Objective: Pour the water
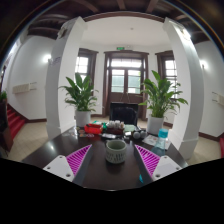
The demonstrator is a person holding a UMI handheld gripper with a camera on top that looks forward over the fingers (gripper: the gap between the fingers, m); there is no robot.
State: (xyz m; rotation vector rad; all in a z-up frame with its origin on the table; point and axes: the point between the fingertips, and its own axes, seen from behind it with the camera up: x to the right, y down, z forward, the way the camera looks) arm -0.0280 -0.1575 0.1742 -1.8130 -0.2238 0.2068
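Here the gripper (117, 160) hangs low over a dark, glossy worktop (45, 152), its two fingers spread wide, each showing a magenta striped pad on its inner face: the left pad (78, 158) and the right pad (149, 158) stand well apart. Between the fingers, with a clear gap at either side, a small pale grey-green ceramic cup (117, 151) with faint horizontal ridges sits upright on the worktop; neither finger touches it. Whether it holds any water cannot be told.

Beyond the cup, further along the worktop, lies a cluster of small things: a red object (93, 128) to the left, some dark items (113, 127) in the middle, too small to make out. To the right of these and beyond the right finger stands a clear plastic bottle with a pale blue label (163, 136), upright, well apart from the cup.

Behind the worktop two large green leafy potted plants flank the scene, the left plant (80, 95) and the right plant (160, 95), each in a light pot. Between them, at the back of the room, is a dark wooden double door with glass panes (126, 78), set in a white wall with white pillars (68, 70) on either side.
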